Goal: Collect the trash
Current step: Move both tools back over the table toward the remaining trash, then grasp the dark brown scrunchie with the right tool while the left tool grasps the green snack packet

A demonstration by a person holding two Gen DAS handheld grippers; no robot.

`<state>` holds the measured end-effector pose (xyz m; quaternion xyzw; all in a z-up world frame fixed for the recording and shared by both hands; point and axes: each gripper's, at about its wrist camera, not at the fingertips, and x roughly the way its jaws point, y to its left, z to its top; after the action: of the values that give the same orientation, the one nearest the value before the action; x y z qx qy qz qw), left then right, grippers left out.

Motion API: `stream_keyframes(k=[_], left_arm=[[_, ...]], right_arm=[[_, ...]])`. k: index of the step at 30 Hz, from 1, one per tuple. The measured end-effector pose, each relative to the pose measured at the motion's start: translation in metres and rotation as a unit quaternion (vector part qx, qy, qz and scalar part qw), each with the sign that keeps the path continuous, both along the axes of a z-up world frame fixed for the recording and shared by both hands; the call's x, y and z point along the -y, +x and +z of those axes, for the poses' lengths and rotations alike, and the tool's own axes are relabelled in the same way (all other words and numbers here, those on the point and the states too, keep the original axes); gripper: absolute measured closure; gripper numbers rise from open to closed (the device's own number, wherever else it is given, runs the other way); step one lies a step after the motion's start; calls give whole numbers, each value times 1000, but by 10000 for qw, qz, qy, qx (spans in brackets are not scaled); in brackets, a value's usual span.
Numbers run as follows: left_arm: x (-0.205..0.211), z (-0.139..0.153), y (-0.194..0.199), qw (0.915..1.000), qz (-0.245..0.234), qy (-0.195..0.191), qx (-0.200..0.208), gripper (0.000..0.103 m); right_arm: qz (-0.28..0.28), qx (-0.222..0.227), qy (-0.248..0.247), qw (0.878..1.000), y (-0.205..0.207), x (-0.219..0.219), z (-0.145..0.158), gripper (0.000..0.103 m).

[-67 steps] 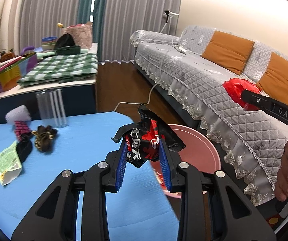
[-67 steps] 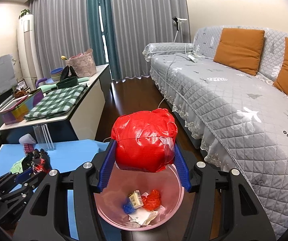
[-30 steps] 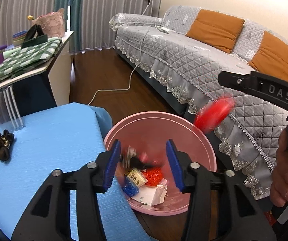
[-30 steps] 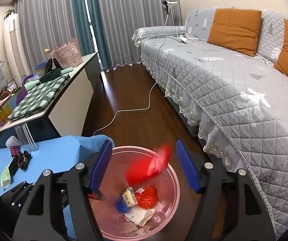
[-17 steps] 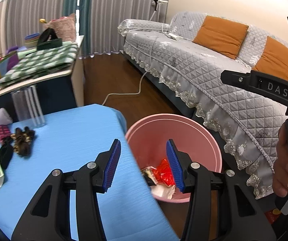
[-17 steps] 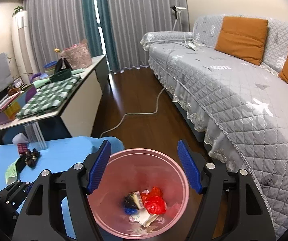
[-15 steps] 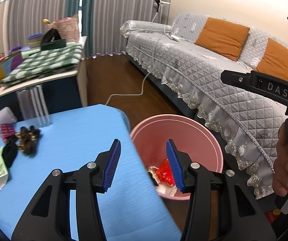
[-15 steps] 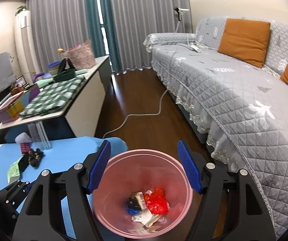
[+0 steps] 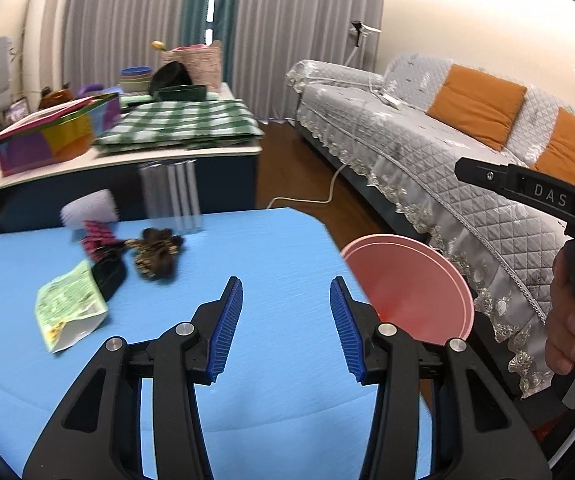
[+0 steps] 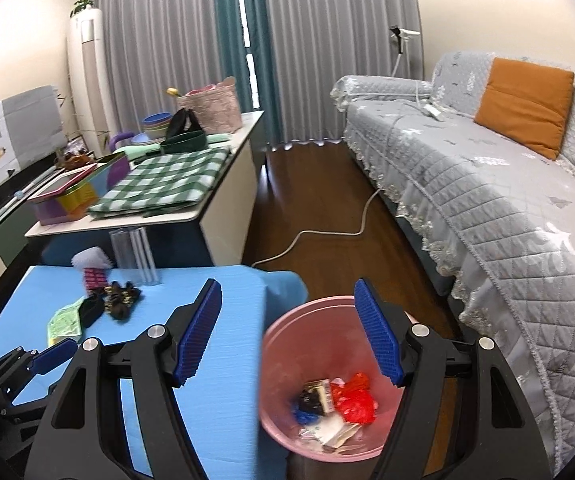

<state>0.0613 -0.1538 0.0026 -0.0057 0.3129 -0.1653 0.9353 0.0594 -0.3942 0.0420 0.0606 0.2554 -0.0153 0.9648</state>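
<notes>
Now both grippers are empty. The left gripper (image 9: pixel 286 312) hangs with its jaws spread wide over the blue tabletop (image 9: pixel 279 248), and the right gripper (image 10: pixel 289 326) is spread just as wide, straddling the tabletop's edge and the pink bin (image 10: pixel 279 344). A couple of seconds ago the left one pinched a black-and-red wrapper and the right one a red crumpled bag; both dropped a second ago. The red bag (image 10: pixel 355 402) now lies in the bin's bottom beside a dark wrapper (image 10: pixel 311 400), a blue scrap and pale paper.

In the left view the camera has swung from the bin back to the tabletop, so the bin (image 9: pixel 407 280) sits at 3 o'clock of the jaws and the remaining items at 10 o'clock. Those are a green-and-white packet (image 9: pixel 69 310), touching a black piece (image 9: pixel 109 276), with a brown leopard-print bundle (image 9: pixel 157 254) just beside, a pink patterned thing (image 9: pixel 97 236) behind them and a white roll (image 9: pixel 89 208) at the far edge. The view is blurred, so which of them count as trash is hard to say; the packet looks the likeliest.

By my judgement one drop-off is complete and the next pick begins, most likely the left gripper reaching toward the packet.
</notes>
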Motion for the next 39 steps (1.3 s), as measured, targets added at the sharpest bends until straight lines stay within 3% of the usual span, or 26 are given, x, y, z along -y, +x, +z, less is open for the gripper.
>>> stream_keyframes(k=[13,16,28,39], left_arm=[[-80,-16,7,9973,720,-93,-54,58],[-104,-29,16,9947,999,-161,-209,63],[-172,-62,43,9831,1729,-132,-583,63],[-169,-80,61,9830,1593,261,-869,63]], right_arm=[[622,24,-136,9980,12,-72,-6,35],[743,-15,-154,9971,19,-85,-9,35],[1201,-240,-39,9925,59,-136,-31,35],[1501,-639,196,9864,102,-174,-65,36]])
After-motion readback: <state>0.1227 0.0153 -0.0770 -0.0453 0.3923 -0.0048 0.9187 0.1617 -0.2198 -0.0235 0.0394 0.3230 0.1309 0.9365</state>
